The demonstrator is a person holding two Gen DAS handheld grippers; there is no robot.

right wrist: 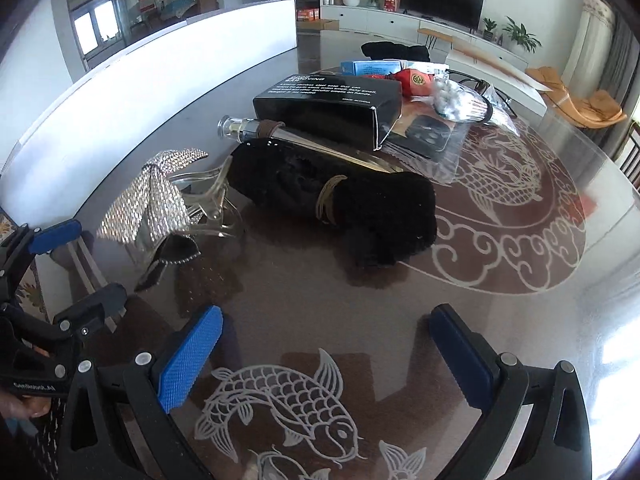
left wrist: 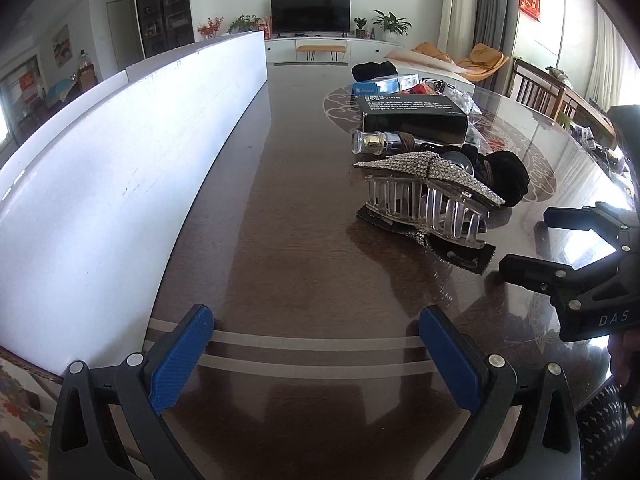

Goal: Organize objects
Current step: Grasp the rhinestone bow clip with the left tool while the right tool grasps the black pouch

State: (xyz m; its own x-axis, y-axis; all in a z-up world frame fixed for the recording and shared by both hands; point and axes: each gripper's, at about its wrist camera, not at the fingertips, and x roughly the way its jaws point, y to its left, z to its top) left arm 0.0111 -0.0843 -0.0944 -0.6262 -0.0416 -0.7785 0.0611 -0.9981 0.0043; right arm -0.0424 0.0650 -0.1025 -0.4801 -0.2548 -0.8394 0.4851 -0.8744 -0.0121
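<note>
While both the left tongs (left wrist: pixel 316 356) and right tongs (right wrist: pixel 326 354) are held wide open and empty, sorting is judged unstarted; the rhinestone hair claw (left wrist: pixel 428 196), nearest on the tabletop (left wrist: pixel 280 200), needs approaching. Only the right view reveals the black fuzzy roll (right wrist: pixel 340 208) fully

We see a clear plastic claw hair clip with a rhinestone bow (left wrist: pixel 428 196) lying nearest on the dark glossy desk (left wrist: pixel 288 240); behind it a black fuzzy scrunchie (right wrist: pixel 340 204), a glass-capped silver tube (left wrist: pixel 380 143) and a black printed box (right wrist: pixel 332 108) lie clustered.
</note>
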